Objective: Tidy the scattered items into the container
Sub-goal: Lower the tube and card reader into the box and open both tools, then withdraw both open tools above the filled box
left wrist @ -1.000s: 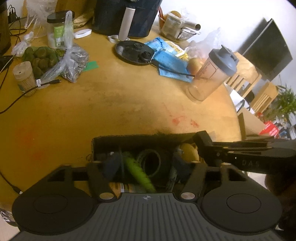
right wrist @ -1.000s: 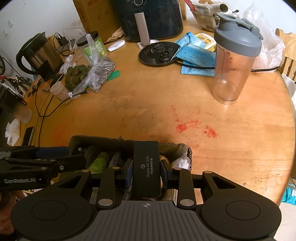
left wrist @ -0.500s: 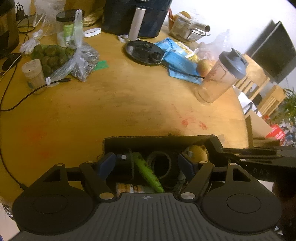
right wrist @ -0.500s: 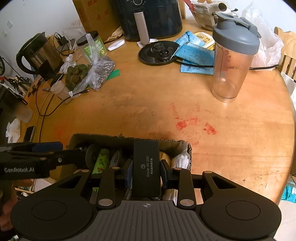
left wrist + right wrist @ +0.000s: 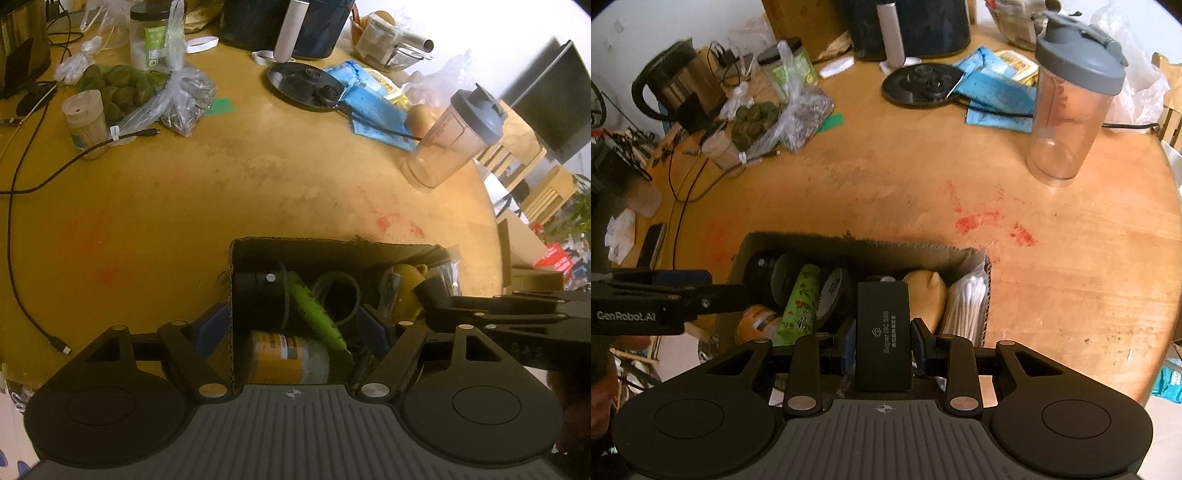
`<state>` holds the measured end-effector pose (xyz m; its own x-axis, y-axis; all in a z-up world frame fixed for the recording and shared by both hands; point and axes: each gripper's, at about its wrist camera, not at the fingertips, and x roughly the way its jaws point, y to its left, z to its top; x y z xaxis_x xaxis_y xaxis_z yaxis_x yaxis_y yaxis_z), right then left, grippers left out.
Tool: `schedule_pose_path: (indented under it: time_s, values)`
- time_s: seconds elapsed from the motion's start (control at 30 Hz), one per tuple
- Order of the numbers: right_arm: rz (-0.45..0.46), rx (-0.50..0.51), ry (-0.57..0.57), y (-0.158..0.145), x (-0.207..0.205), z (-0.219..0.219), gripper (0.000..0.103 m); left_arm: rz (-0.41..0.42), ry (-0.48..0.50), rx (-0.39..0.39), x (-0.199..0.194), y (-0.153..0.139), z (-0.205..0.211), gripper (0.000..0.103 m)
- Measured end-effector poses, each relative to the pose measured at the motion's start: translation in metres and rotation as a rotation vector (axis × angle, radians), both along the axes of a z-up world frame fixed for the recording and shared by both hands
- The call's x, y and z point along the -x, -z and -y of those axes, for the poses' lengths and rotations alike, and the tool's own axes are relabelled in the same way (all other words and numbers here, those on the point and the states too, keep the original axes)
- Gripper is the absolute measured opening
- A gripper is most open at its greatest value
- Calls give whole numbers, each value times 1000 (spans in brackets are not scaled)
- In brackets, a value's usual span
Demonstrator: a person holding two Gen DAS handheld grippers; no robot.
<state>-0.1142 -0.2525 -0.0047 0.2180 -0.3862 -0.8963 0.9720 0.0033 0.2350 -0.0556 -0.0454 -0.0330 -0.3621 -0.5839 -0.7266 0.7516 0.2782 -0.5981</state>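
Note:
A cardboard box (image 5: 849,245) (image 5: 332,243) stands at the table's near edge. It holds a black puck (image 5: 258,299), a green tube (image 5: 801,299) (image 5: 314,310), a tape roll (image 5: 336,295), a yellow figure (image 5: 925,295) (image 5: 406,291), an orange jar (image 5: 284,356) and cotton swabs (image 5: 964,306). My right gripper (image 5: 883,341) hangs over the box, a black rectangular device (image 5: 883,332) between its jaws. Those jaws are opening, the pads just easing off its sides. My left gripper (image 5: 291,326) is open, straddling the box's left wall and holding nothing.
Farther back stand a shaker bottle (image 5: 1071,103), blue packets (image 5: 997,96), a black round lid (image 5: 919,86), bagged green fruit (image 5: 757,118), a kettle (image 5: 679,85) and an air fryer (image 5: 916,26). A cable (image 5: 22,229) trails at left. Red stains (image 5: 979,221) mark the wood.
The left wrist view has drawn back, showing more of the box's inside, and its jaws stand wider. The black device sits the same between the right jaws, which have spread slightly.

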Motion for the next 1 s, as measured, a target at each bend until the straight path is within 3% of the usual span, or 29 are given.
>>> schedule_pose_path:
  time_s: [0.07, 0.13, 0.27, 0.43, 0.63, 1.0]
  values:
    - [-9, 0, 5, -1, -2, 0, 75, 3, 0, 4, 0, -2, 0, 76]
    - [-6, 17, 11, -5, -3, 0, 91, 2, 1, 10, 0, -3, -1, 77]
    - [-4, 33, 20, -10, -3, 2, 103, 2, 0, 23, -2, -5, -1, 84]
    - [-20, 10, 28, -10, -5, 7, 103, 12, -6, 32, -5, -9, 0, 97]
    - [-43, -30, 49, -11, -4, 13, 103, 10, 14, 21, -11, -14, 5, 103]
    - [-101, -131, 124, -18, 6, 19, 103, 18, 43, 9, -23, -29, 16, 103]
